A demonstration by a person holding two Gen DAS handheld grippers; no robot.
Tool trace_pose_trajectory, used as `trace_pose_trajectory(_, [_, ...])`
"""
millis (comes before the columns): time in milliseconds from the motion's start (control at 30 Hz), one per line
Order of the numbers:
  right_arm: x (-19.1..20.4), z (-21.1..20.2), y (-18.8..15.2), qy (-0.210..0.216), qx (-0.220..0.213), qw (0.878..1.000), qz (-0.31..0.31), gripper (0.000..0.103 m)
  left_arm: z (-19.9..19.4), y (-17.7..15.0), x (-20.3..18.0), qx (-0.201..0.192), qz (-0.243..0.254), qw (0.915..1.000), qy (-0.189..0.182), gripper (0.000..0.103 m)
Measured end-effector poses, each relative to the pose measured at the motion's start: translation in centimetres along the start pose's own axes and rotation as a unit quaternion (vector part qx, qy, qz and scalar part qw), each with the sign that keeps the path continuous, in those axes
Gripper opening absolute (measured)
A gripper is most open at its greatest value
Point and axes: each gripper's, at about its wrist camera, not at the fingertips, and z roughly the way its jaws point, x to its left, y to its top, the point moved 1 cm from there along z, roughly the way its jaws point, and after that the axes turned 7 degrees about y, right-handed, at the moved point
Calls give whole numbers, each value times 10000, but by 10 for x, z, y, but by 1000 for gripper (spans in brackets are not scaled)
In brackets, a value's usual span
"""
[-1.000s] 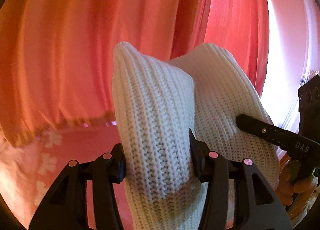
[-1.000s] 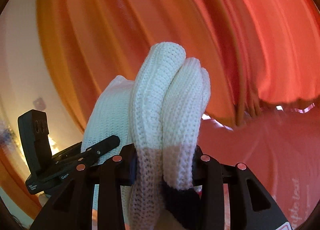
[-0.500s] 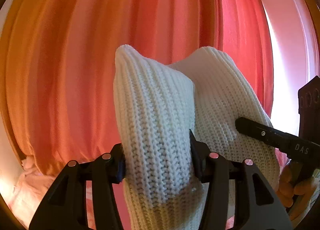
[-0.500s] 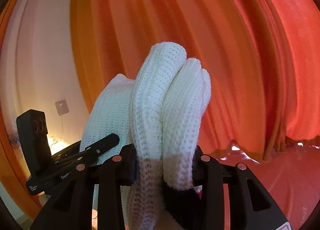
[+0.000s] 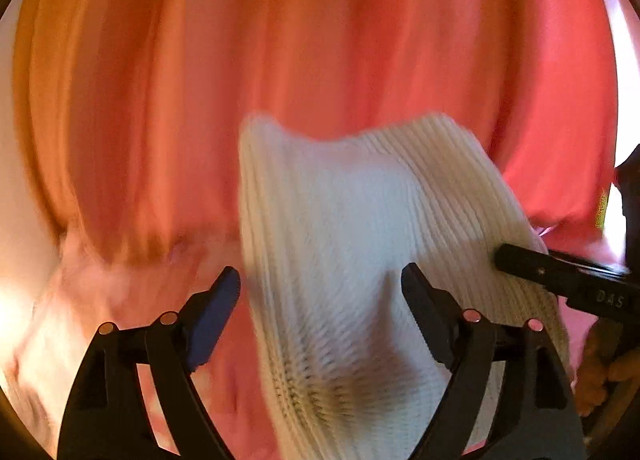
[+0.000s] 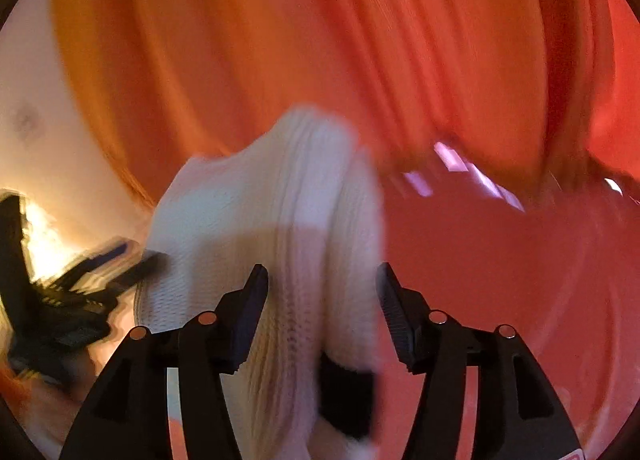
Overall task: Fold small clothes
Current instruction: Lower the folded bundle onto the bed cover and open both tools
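A white ribbed knit garment hangs bunched in front of me, blurred by motion. My left gripper has the knit between its jaws, which are opening; the left pad stands clear of the cloth and the right one only brushes it. In the right wrist view the same knit, with a dark band at its lower end, sits between the opening jaws of my right gripper, and neither pad presses on it. Each gripper shows at the edge of the other's view.
An orange-red curtain fills the background. Below its hem lies a pink bedsheet, red in the right wrist view. A pale wall is at the left. A person's hand holds the right gripper's handle.
Both grippers were shut on the knit and have now spread their jaws off it. Both views have swung downwards, bringing the curtain hem and the bed into sight.
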Motion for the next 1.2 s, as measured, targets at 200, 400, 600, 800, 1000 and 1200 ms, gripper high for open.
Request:
trace_pose_trajectory(200, [-31, 14, -56, 54, 314, 9983, 494, 48, 82, -91, 14, 1495, -394, 9866, 531, 72])
trace_pose_trajectory(400, [7, 8, -72, 15, 227, 9993, -297, 37, 39, -93, 16, 923, -824, 9910, 515, 85])
trace_pose_trajectory(600, [-31, 52, -68, 110, 925, 9948, 416, 66, 47, -112, 20, 1138, -1069, 9875, 203, 95])
trace_pose_trajectory(800, [-39, 87, -89, 817, 1669, 9776, 987, 22, 102, -149, 26, 2381, -1378, 9602, -477, 35])
trace_pose_trajectory(1000, [-27, 48, -89, 851, 1129, 9877, 667, 29, 83, -119, 43, 1900, -1251, 9730, -380, 19])
trace_pose_trajectory(1200, [-35, 26, -96, -11, 839, 9959, 327, 39, 83, -137, 35, 1975, -1050, 9747, 20, 33])
